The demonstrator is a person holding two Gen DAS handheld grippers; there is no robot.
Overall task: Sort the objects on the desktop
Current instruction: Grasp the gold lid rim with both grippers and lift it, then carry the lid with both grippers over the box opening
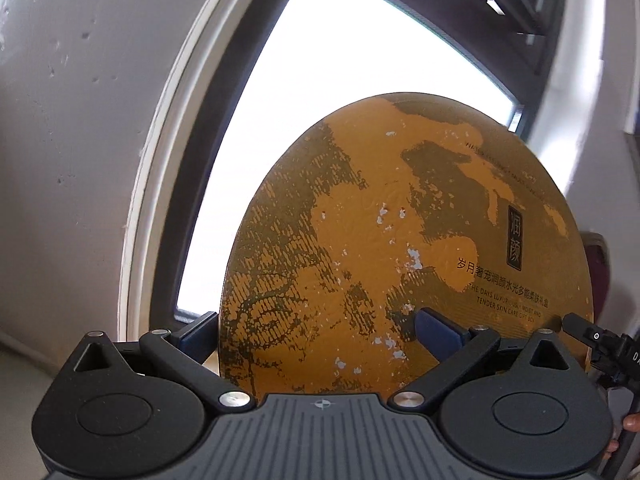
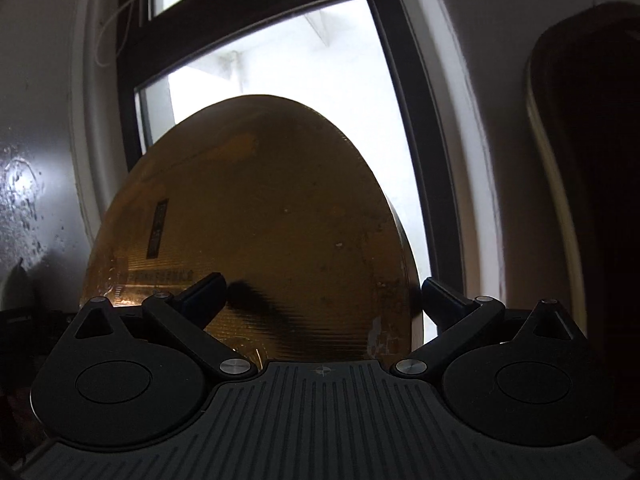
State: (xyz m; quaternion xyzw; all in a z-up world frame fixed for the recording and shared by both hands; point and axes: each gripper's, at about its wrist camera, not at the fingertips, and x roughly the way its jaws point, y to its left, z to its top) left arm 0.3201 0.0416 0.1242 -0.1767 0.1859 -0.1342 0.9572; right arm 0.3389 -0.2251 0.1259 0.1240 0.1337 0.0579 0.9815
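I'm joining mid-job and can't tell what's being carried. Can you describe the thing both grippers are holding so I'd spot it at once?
Look toward the bright window; held up in front of it is a large round gold box lid. The left gripper and right gripper each clamp its edge. Its worn gold face with dark brushy patches, Chinese characters and the words "skin care gift box" sets it apart.

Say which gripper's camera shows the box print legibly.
The left gripper: its view shows the gold box lit, print readable. The right gripper sees it backlit, print too dim to read.
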